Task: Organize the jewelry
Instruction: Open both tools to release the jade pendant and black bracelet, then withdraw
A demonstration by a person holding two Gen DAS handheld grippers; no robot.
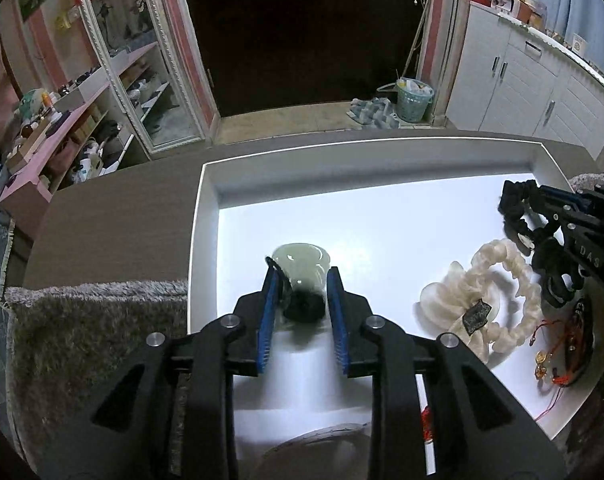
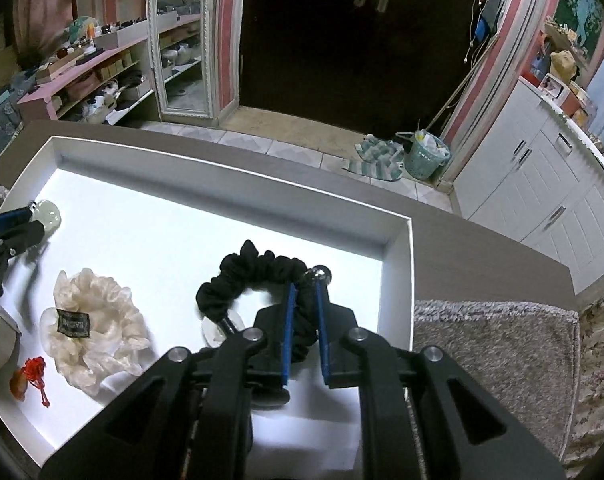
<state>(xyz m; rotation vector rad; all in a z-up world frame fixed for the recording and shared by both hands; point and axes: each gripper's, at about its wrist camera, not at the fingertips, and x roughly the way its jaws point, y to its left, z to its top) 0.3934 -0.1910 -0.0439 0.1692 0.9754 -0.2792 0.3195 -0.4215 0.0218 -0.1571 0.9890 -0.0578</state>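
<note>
While both tools are loaded, I judge the sorting only partly done — nothing shows a finished arrangement yet. My left gripper (image 1: 301,280) has its blue pads closed against a pale green, glossy jade-like pendant with a dark fuzzy tassel (image 1: 300,264), which sits between the fingertips just ahead of the tool, over the shallow white tray (image 1: 210,200). My right gripper (image 2: 305,286) is clamped on a black ruffled fabric scrunchie (image 2: 258,270), the band pinched between its pads and the loop hanging off to its left, close above the tray floor. Left to place, as far as I can see: a cream, frilly satin scrunchie with a dark label (image 2: 98,320) lying loose to the left of the right tool, and a small red-corded charm (image 2: 32,380) further left, near the tray's near edge. Both tools point forward and tilt downward toward the tray — the left one low over its left half, the right one over its right half, well apart.
</note>
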